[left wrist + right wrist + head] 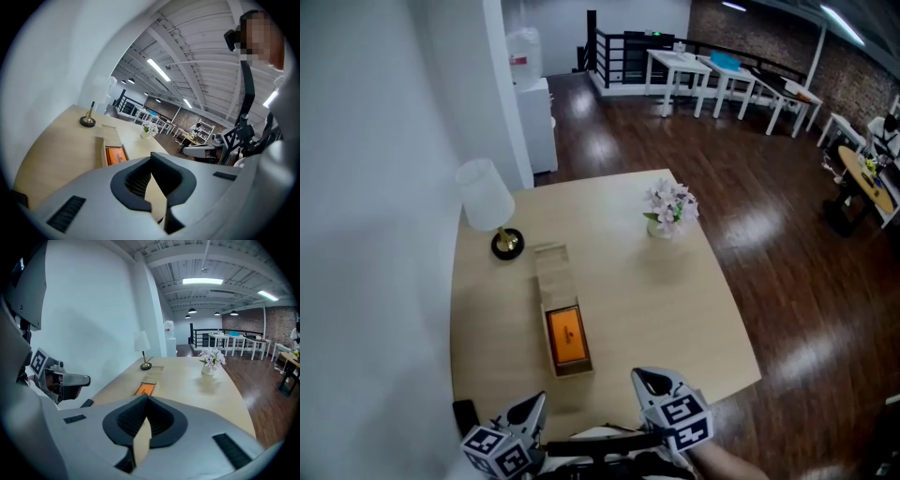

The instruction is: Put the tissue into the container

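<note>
An open wooden container (572,370) lies lengthwise on the table's left half. An orange tissue pack (566,337) sits inside its near end, and a plain wooden panel (551,270) covers its far end. Both grippers hover low over the table's near edge, apart from the container. My left gripper (534,405) is shut and empty, just left of the container's near end. My right gripper (651,380) is shut and empty to the right of that end. The left gripper view shows the left gripper (157,187) with jaws together and the pack (115,155) ahead. The right gripper view shows the right gripper (143,427) shut, with the pack (145,390) beyond it.
A white-shaded lamp (487,199) on a dark round base stands at the table's back left, by the white wall. A vase of pale flowers (671,211) stands at the back right. A small black object (464,413) lies at the near-left edge. Dark wooden floor surrounds the table.
</note>
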`<control>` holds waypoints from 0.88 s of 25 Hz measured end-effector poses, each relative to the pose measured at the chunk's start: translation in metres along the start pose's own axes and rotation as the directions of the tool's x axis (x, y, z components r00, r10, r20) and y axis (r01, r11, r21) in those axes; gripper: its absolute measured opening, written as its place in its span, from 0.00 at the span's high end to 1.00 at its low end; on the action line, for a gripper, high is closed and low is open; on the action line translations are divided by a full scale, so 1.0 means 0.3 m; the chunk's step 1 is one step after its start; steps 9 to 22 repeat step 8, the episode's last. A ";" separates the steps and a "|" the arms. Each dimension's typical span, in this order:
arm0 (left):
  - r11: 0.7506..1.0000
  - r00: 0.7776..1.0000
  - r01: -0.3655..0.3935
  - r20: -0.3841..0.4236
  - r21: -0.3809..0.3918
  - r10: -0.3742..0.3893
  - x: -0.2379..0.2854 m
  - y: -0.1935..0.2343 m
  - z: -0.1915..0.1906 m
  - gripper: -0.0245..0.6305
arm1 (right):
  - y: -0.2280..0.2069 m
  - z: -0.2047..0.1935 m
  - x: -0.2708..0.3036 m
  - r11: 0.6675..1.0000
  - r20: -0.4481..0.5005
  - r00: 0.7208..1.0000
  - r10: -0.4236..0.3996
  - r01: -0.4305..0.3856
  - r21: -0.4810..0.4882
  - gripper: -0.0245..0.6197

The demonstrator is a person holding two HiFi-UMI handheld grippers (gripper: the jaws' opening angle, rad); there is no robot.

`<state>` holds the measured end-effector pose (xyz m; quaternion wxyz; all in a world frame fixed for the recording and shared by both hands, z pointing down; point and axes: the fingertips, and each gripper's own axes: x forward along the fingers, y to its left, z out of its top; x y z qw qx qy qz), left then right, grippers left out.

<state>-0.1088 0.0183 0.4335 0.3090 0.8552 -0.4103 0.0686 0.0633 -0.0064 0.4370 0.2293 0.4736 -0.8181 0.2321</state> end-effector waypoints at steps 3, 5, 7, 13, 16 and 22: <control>1.000 1.000 -0.003 0.005 0.013 0.003 -0.002 0.020 -0.010 0.96 | 0.005 0.000 0.004 1.000 -0.001 1.000 0.002 -0.002 -0.002 0.96; 1.000 1.000 -0.004 -0.001 0.014 0.004 -0.009 0.019 -0.016 0.96 | 0.012 -0.003 0.002 1.000 -0.006 1.000 0.006 -0.006 -0.004 0.96; 1.000 1.000 -0.006 -0.008 0.011 0.006 -0.017 0.016 -0.025 0.96 | 0.020 -0.010 0.002 1.000 -0.013 1.000 0.012 -0.012 -0.004 0.96; 1.000 1.000 -0.007 -0.011 0.008 0.007 -0.020 0.015 -0.030 0.96 | 0.023 -0.014 0.001 1.000 -0.016 1.000 0.014 -0.014 -0.004 0.96; 1.000 1.000 -0.007 -0.011 0.008 0.007 -0.020 0.015 -0.030 0.96 | 0.023 -0.014 0.001 1.000 -0.016 1.000 0.014 -0.014 -0.004 0.96; 1.000 1.000 -0.007 -0.011 0.008 0.007 -0.020 0.015 -0.030 0.96 | 0.023 -0.014 0.001 1.000 -0.016 1.000 0.014 -0.014 -0.004 0.96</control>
